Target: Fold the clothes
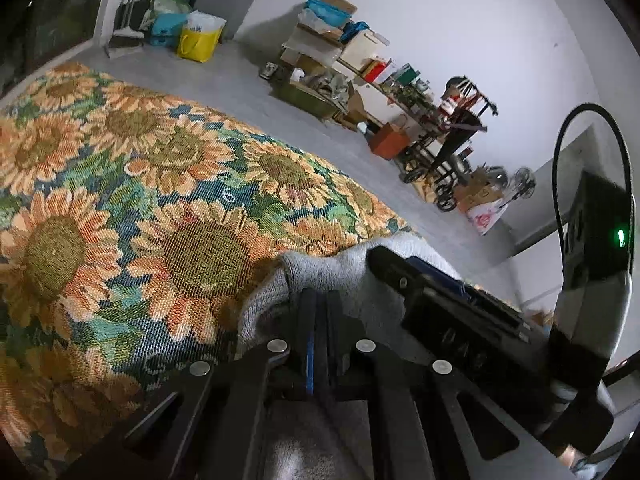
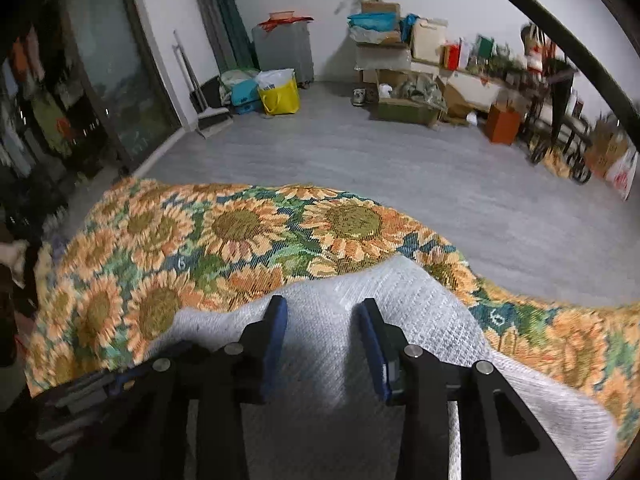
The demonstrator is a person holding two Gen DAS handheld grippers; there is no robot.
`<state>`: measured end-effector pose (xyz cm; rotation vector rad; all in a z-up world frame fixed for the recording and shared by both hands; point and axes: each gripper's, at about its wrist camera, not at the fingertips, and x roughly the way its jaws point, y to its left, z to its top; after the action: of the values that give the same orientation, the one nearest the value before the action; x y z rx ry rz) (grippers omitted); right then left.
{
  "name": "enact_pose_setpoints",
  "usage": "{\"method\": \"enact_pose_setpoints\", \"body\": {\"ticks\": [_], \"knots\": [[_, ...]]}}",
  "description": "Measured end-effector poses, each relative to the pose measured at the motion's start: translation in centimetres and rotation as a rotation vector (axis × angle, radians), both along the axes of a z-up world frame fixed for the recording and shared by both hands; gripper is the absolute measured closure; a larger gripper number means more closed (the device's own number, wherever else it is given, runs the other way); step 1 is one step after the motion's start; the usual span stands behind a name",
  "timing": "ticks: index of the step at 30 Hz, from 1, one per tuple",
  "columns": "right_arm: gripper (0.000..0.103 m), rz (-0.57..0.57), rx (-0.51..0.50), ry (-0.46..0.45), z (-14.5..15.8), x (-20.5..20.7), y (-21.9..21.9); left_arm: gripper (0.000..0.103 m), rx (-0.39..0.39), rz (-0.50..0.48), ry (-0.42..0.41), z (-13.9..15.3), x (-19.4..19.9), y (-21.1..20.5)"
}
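both claws tilted down, grey knit [image 2: 328, 292]

1. A woven cloth patterned with orange sunflowers on green and blue [image 2: 248, 236] covers the work surface.
2. A grey plank floor [image 2: 360, 160] stretches beyond it.
3. A yellow shopping bag with white contents [image 2: 279, 95] stands near a grey upright case [image 2: 284, 50].
4. Stacked cardboard boxes [image 2: 382, 40] and clutter line the white wall [image 1: 460, 20].
5. An orange box [image 2: 502, 123] sits on the floor.
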<state>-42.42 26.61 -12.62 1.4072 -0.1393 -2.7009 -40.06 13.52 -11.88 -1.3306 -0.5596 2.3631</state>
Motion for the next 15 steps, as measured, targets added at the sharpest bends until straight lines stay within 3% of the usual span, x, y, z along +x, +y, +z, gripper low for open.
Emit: {"method": "enact_pose_setpoints", "body": {"ticks": [3,6,12,15], "knots": [[0.059,-0.017,-0.081,0.008,-0.5,-0.3,1.5,0.096,-0.061,-0.013,0.012,0.3,0.2,0.8],[0.058,-0.023,-0.155,0.007,-0.9,-0.4,2.5,0.096,-0.074,-0.028,0.008,0.2,0.1,0.8],[0.051,-0.015,-0.208,0.022,-1.1,-0.9,3.5,0.096,-0.029,-0.066,-0.01,-0.3,-0.6,0.1],[0.048,-0.004,-0.178,0.008,-1.1,-0.6,3.0,0.096,0.008,-0.068,-0.021,-0.8,-0.7,-0.6]]}}
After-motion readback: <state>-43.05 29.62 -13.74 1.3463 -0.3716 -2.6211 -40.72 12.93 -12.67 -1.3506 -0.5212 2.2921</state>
